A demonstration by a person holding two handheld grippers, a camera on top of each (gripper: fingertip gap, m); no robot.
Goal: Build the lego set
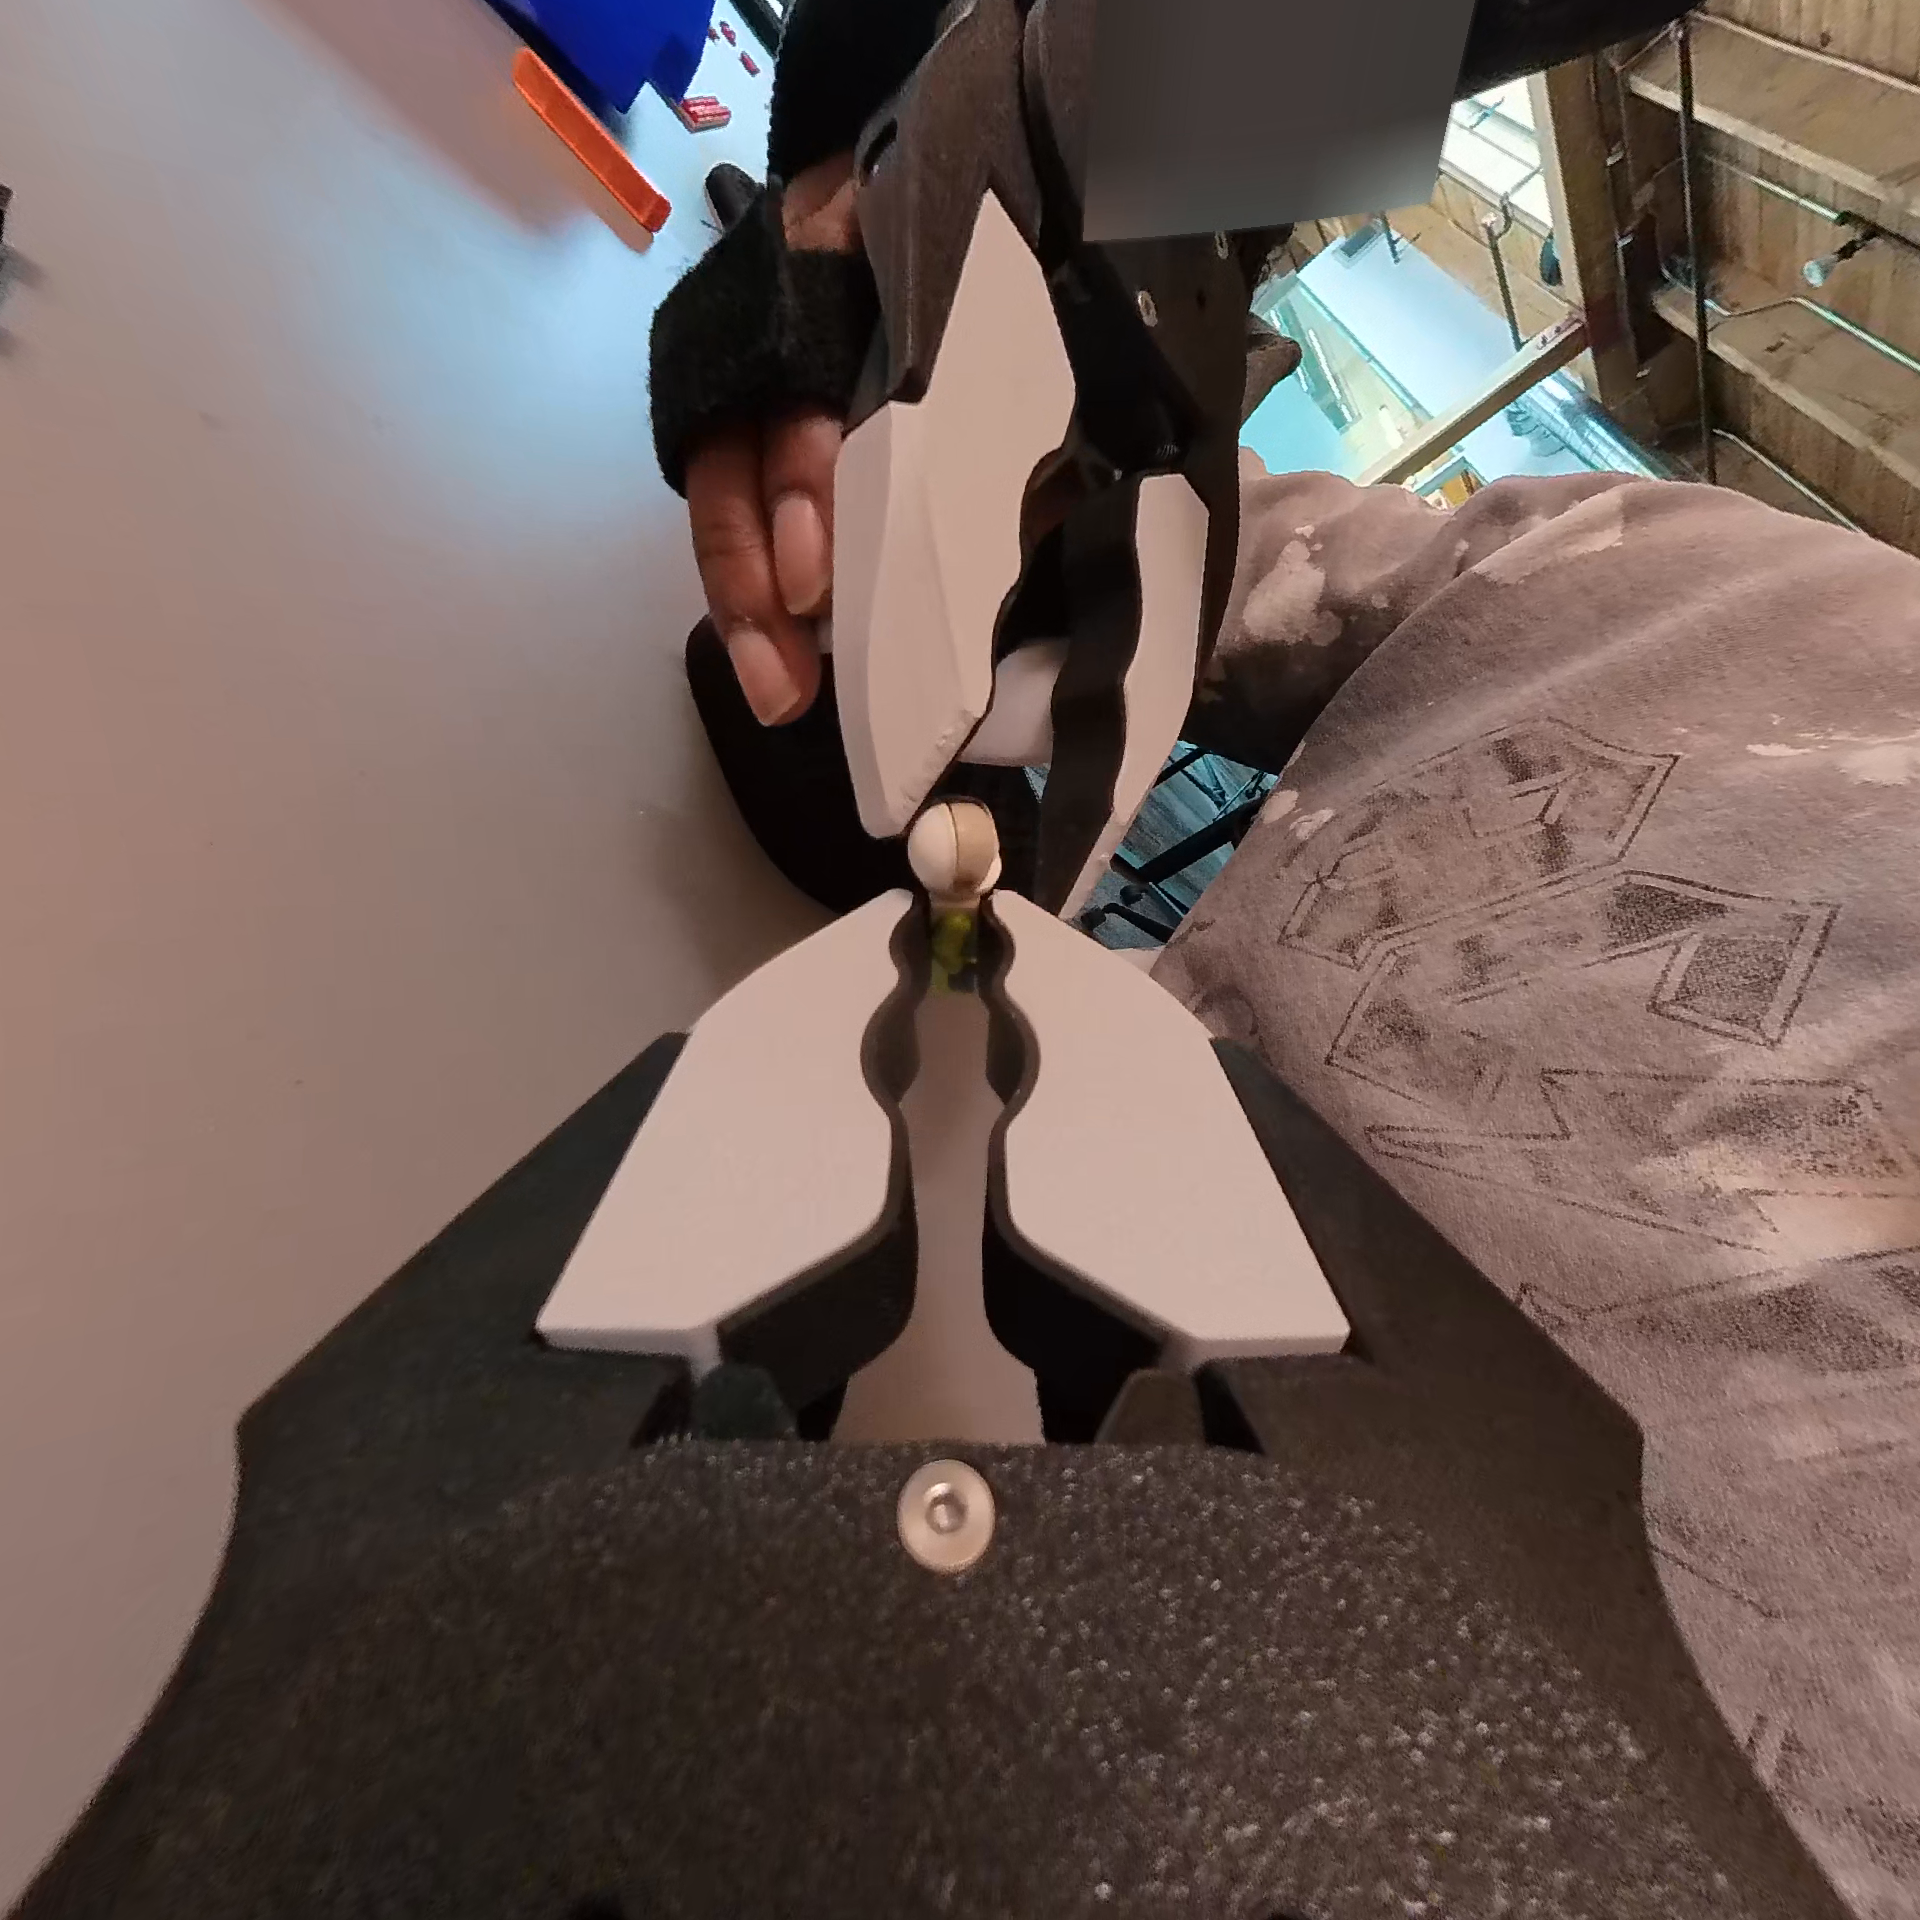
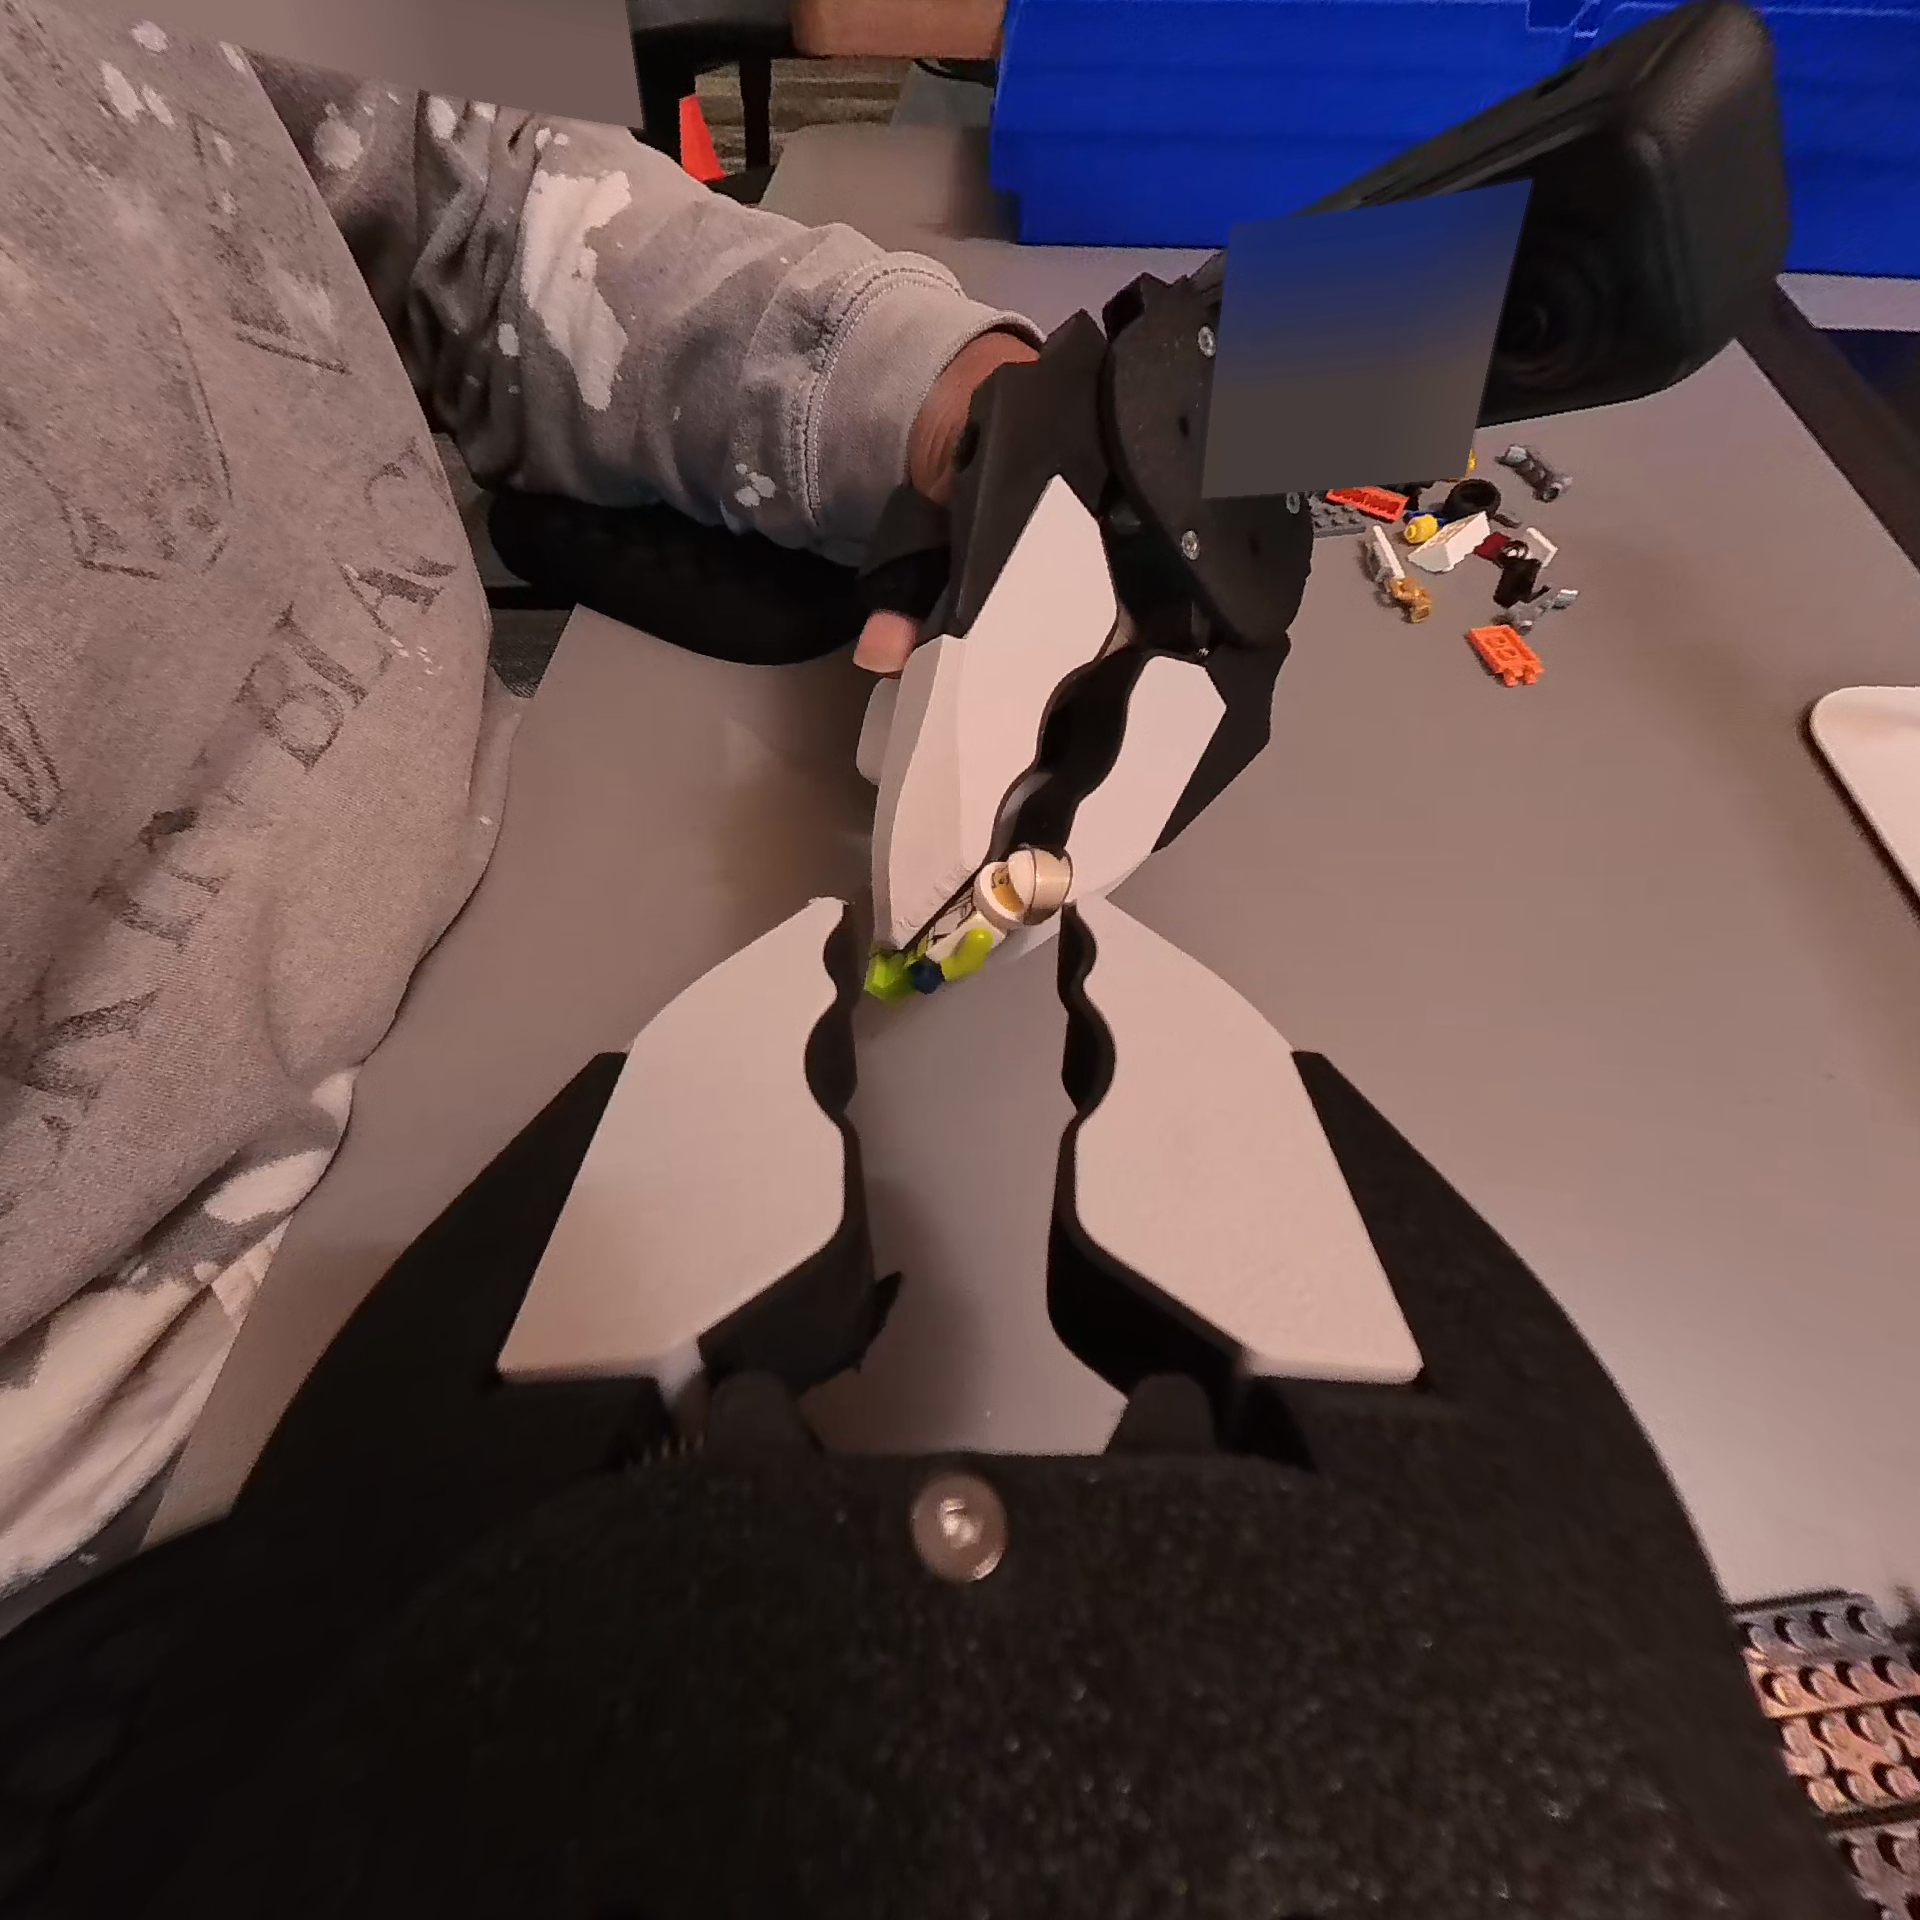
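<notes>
A small minifigure (image 1: 951, 847) with a white helmeted head and lime-green limbs is clamped between the tips of my left gripper (image 1: 951, 920); its head sticks out past the tips. In the right wrist view the minifigure (image 2: 1023, 883) hangs tilted in the left gripper (image 2: 966, 935), just above the grey table (image 2: 1351, 1039). My right gripper (image 2: 956, 920) is open, with its fingertips close on either side of the figure and not gripping it. In the left wrist view the right gripper (image 1: 977, 868) comes in from above, one fingertip next to the head.
Loose Lego pieces (image 2: 1455, 551) lie at the back right, in front of a blue bin (image 2: 1195, 125). A white tray (image 2: 1870, 769) is at the right edge and a studded plate (image 2: 1849, 1725) at the lower right. The person's grey sweatshirt (image 2: 208, 623) fills the left. My left and right fingertips are right by each other.
</notes>
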